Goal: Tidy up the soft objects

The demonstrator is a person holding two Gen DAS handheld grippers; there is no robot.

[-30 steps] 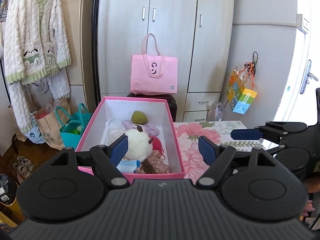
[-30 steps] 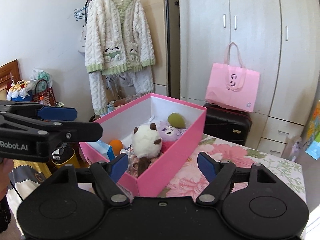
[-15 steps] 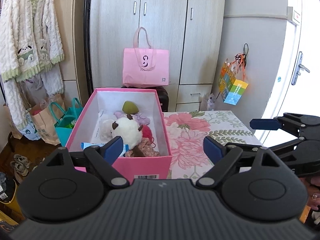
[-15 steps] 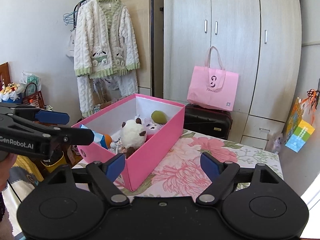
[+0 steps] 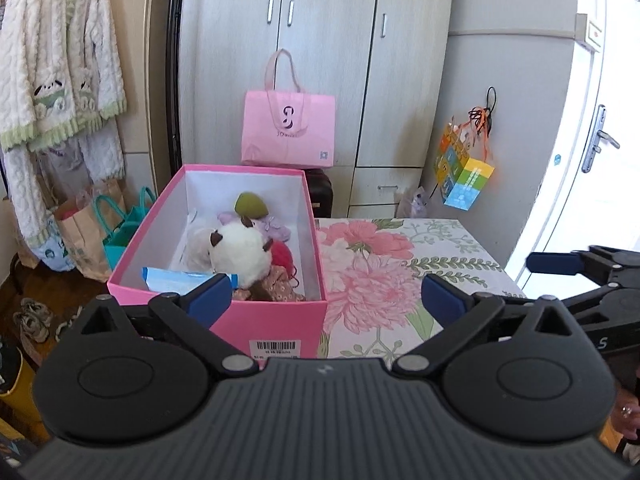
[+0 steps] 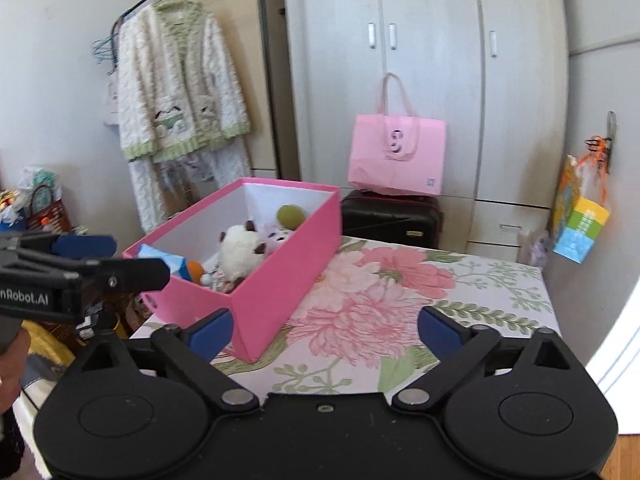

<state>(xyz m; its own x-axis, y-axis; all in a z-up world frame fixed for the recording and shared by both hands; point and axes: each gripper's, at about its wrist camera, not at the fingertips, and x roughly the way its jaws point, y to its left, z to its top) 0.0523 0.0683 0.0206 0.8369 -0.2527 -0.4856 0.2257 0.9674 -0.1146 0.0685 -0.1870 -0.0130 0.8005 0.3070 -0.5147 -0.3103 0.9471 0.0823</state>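
A pink box (image 5: 280,316) (image 6: 276,280) stands on the left part of a floral-cloth table (image 5: 384,276) (image 6: 384,300). Inside lie soft toys: a white plush (image 5: 240,254) (image 6: 240,246), a green ball-shaped toy (image 5: 250,205) (image 6: 291,215), a lilac plush (image 5: 276,226), a red one (image 5: 282,254) and a blue packet (image 5: 176,282) (image 6: 168,258). My left gripper (image 5: 326,298) hovers before the box's near end, jaws opening wide with nothing between them. My right gripper (image 6: 324,328) hangs over the table's near edge, jaws opening wide, nothing between them either.
A pink tote bag (image 5: 288,132) sits on a black suitcase (image 6: 392,216) before grey wardrobes. A fluffy cardigan (image 6: 180,84) hangs at left over paper bags (image 5: 84,232) on the floor. A colourful gift bag (image 5: 464,172) hangs at right near a white door (image 5: 592,152).
Both grippers have drawn back from the pink box and their jaws have spread wider. The box now sits farther off in both views, with more of the floral table showing.
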